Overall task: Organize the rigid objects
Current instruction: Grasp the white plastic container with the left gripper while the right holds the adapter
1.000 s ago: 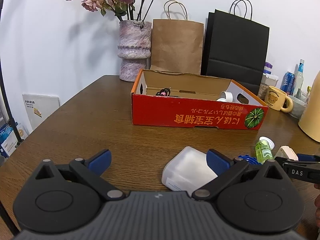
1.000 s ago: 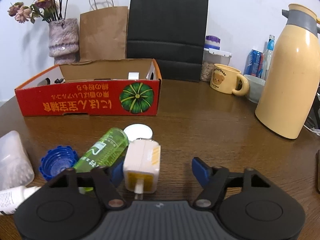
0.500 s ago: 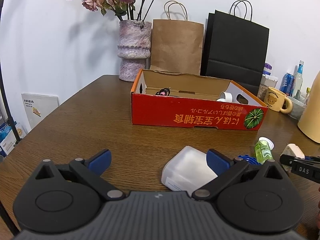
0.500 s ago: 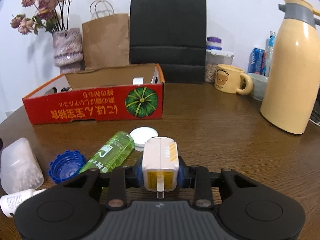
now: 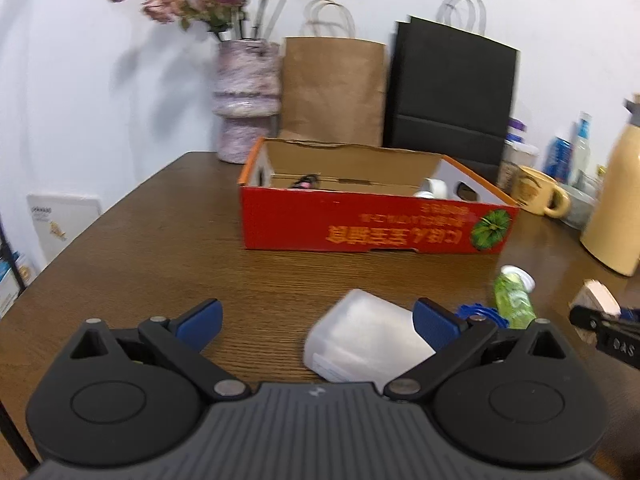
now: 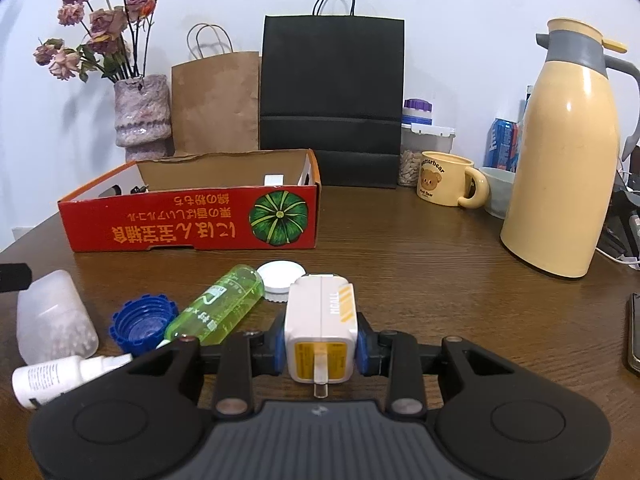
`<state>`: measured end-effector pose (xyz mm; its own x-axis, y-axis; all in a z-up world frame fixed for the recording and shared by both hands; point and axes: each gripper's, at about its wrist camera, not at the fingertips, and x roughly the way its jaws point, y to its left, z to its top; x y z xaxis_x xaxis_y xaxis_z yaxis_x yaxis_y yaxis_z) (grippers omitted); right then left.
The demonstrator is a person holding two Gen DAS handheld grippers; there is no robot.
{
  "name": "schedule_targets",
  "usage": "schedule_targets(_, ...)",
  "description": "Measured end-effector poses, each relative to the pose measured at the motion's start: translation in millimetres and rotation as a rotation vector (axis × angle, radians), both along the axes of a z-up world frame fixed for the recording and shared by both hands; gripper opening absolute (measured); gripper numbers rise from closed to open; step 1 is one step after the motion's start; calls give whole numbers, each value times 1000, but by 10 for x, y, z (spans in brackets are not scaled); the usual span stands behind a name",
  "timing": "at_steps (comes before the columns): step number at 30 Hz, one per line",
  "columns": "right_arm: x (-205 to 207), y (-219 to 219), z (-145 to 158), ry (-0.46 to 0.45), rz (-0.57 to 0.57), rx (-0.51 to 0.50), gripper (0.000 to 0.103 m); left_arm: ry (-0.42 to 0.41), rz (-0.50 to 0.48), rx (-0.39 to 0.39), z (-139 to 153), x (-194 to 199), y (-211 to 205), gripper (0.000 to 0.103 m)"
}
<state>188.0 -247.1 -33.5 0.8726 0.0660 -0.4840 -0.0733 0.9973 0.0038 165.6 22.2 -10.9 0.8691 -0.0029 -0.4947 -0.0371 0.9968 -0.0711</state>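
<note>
My right gripper (image 6: 320, 350) is shut on a white and yellow charger plug (image 6: 321, 328) and holds it above the wooden table. A green bottle (image 6: 218, 308), a white lid (image 6: 281, 276), a blue cap (image 6: 143, 322), a small white bottle (image 6: 60, 376) and a translucent container (image 6: 54, 316) lie on the table to its left. My left gripper (image 5: 316, 322) is open, with the translucent container (image 5: 366, 340) just inside its right finger. The red cardboard box (image 5: 376, 224) stands open beyond, with a few small items inside.
A vase of flowers (image 6: 140, 116), a brown paper bag (image 6: 216, 100) and a black bag (image 6: 332, 96) stand behind the box. A bear mug (image 6: 444, 178), a white bowl (image 6: 498, 192) and a tall cream thermos (image 6: 568, 152) stand at the right. A dark phone edge (image 6: 634, 336) lies far right.
My right gripper has closed on the charger plug and lifted it off the table. My left gripper stays open and has shifted slightly; its view is blurred.
</note>
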Motion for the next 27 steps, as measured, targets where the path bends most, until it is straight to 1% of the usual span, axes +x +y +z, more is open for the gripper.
schedule_targets(4,-31,-30,3,-6,-7,12,31,-1,-92,47,-1,3,-123,103)
schedule_targets(8,-32,-25,4,-5,1,16,31,13,-164,98,-35,46,-241,103)
schedule_targets(12,-39,-25,5,-5,9,19,31,43,-208,145,-97,131,-304,103)
schedule_targets(17,-48,-17,8,-5,21,23,31,92,-230,118,-174,249,-271,103)
schedule_targets(27,-44,-14,10,0,37,26,31,140,-235,75,-279,417,-266,103)
